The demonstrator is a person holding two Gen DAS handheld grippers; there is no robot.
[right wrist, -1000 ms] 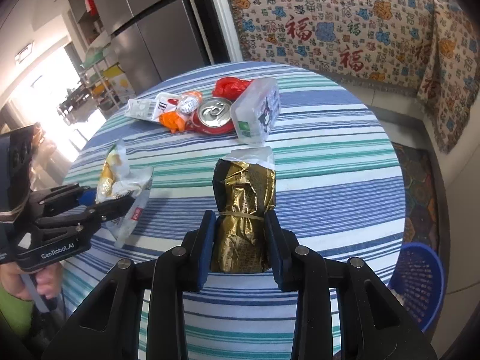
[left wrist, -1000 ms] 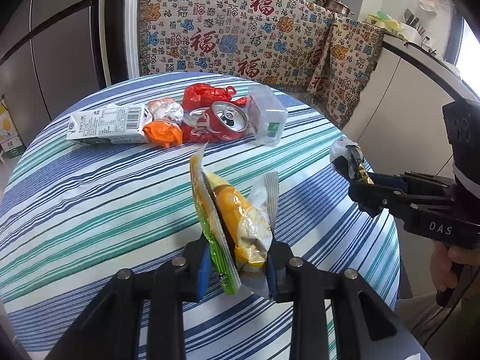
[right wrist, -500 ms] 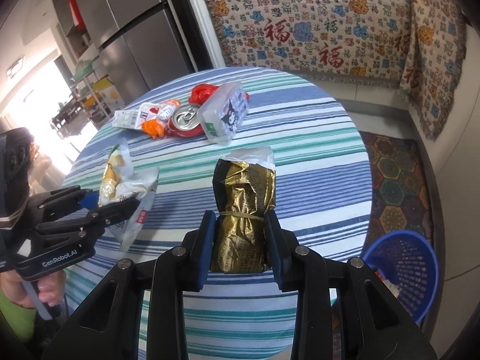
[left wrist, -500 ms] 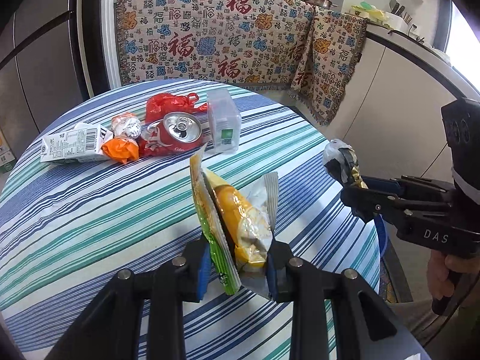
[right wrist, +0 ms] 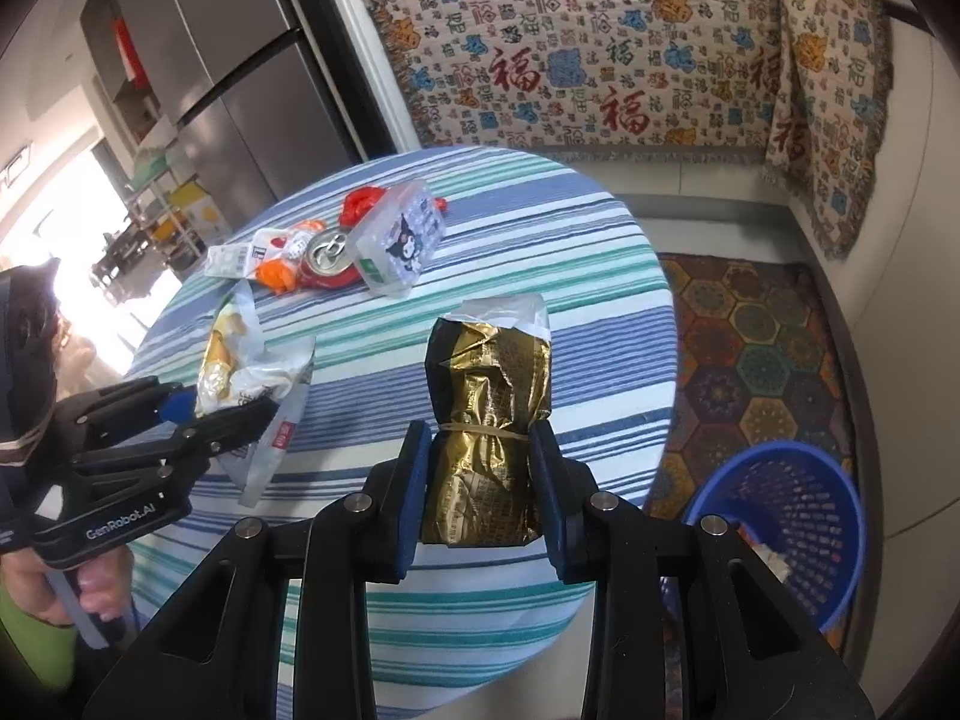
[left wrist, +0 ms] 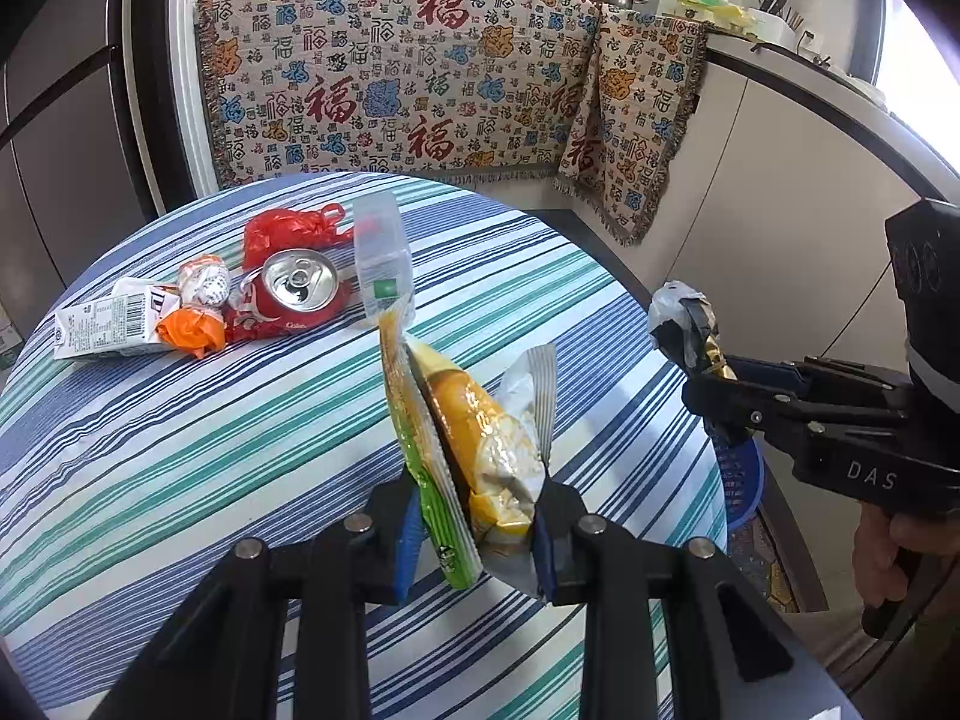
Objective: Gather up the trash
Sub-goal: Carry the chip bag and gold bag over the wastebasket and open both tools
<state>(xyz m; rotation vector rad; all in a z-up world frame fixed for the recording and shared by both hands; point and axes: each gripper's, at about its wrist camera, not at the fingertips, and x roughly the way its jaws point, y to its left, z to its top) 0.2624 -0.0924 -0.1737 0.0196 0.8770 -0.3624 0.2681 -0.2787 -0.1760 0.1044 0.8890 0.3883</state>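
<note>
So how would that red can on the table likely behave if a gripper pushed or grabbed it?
The can looks dented and lies on its side, so it probably won't roll cleanly. Its tab is open, so it is likely empty and light, and may skid on the tablecloth. Thin metal would probably crumple further under a firm grip.

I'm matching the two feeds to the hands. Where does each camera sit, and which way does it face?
Left wrist: on the left gripper, looking down across the striped table; its fingers clamp a snack bag; the right gripper and a hand show at right.
Right wrist: on the right gripper, facing the table and blue basket; it clamps a gold packet; the left gripper shows at left.
Shared: the table, the soda can, the patterned cloth.
</note>
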